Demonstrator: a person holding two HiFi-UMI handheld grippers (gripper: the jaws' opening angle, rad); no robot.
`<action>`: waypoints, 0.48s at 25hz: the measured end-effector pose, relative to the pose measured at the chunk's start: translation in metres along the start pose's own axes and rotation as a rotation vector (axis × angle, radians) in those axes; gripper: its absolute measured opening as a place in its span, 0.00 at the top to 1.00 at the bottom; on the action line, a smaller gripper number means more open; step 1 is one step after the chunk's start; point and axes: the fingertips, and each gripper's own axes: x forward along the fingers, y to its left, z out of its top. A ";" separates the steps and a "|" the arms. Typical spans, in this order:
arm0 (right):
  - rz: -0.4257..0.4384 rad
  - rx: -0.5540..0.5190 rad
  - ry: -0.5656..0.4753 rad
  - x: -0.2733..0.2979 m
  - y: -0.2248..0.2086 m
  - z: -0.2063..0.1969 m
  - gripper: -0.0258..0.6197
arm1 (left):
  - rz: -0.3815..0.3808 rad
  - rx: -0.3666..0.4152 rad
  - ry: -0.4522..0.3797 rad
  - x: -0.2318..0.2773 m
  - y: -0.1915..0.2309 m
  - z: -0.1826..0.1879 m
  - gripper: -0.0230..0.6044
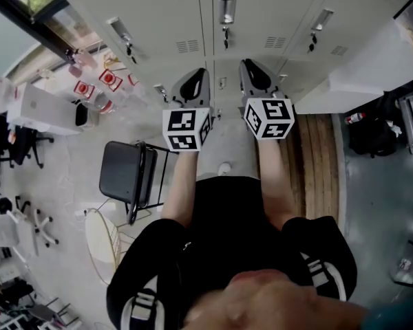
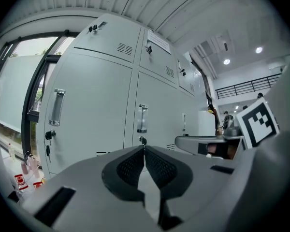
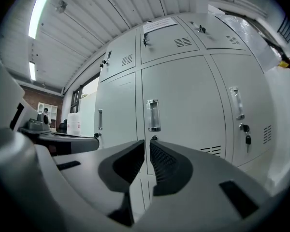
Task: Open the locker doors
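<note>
left claw [image 2: 144,148]: tips pinched together, nothing btwn. right claw [image 3: 147,141]: narrow, hairline slit, also empty. Both level, side by side, aimed at the locker bank.

Dead ahead of both claws, no contact: mid door [image 3: 188,105], shut. Its pull handle [image 3: 153,115] stands vertical just above the right claw's tip line. The lock [image 3: 154,138] is right under the handle, peeking over the tips. Left of left claw is the left door [image 2: 92,105], w/ keys [image 2: 48,149] hanging at its lock. Right of right claw is the right door [image 3: 251,81], same setup. Upper row above. All doors shut.

Handling, our guess:
- Doors: thin sheet steel, so stiff but light. They swing on a side hinge, so little force once the latch frees.
- Handle: looks like polished metal, shallow, prob slippery.
- Grip: we'd spread a claw first, pinch the handle across its width, then pull back along the door's arc, not sideways.
- Open q: can't tell if the mid door is locked or has a key in it. If so, key turn comes first, and that's small and fiddly.
</note>
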 end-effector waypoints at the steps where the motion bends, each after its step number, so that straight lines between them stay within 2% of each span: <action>1: 0.011 -0.004 -0.002 0.004 0.000 0.001 0.91 | 0.004 0.001 -0.002 0.004 0.001 0.000 0.95; 5: 0.057 -0.007 0.007 0.014 0.004 -0.003 0.89 | 0.017 -0.002 0.001 0.016 0.002 0.000 0.95; 12: 0.076 0.016 0.030 0.030 0.000 -0.016 0.87 | 0.021 -0.004 0.036 0.034 0.006 -0.012 0.95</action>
